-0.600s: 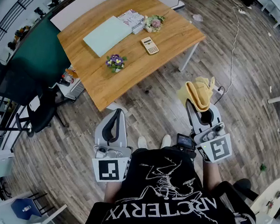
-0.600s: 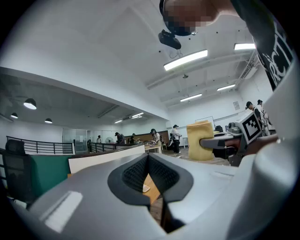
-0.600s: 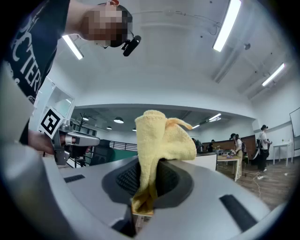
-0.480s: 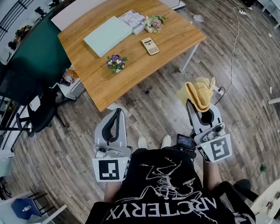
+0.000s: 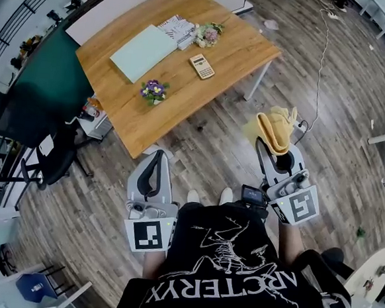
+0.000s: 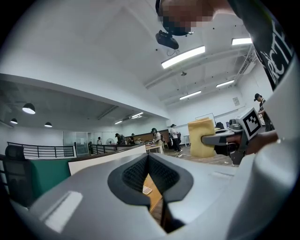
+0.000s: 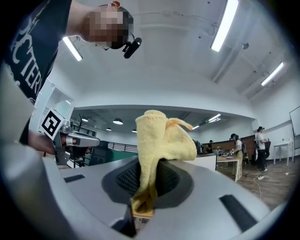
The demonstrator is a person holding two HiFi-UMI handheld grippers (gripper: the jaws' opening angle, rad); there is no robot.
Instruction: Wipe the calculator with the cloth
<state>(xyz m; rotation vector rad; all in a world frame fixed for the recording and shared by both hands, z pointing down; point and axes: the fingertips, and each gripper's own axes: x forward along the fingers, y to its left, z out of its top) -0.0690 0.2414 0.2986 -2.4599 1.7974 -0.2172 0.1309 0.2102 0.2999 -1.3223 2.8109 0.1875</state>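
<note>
A beige calculator (image 5: pixel 201 66) lies on the wooden table (image 5: pixel 226 60) far ahead of both grippers. My right gripper (image 5: pixel 274 142) is shut on a yellow cloth (image 5: pixel 273 128), which bunches up out of its jaws; the cloth (image 7: pixel 158 140) fills the middle of the right gripper view. My left gripper (image 5: pixel 155 155) is held low over the floor, short of the table's near edge, its jaws shut with nothing between them. In the left gripper view, a sliver of the table and the calculator (image 6: pixel 147 190) shows through the slit between the jaws.
On the table lie a pale green folder (image 5: pixel 143 51), a striped booklet (image 5: pixel 177 28), a flower bunch (image 5: pixel 208 33) and a small purple flower pot (image 5: pixel 153 89). A dark green partition (image 5: pixel 49 79) and black chairs (image 5: pixel 53 155) stand left of it. A cable (image 5: pixel 321 67) runs across the floor.
The view has shifted slightly: the table and left gripper sit a little further left in the frame. Both grippers keep their hold and pose.
</note>
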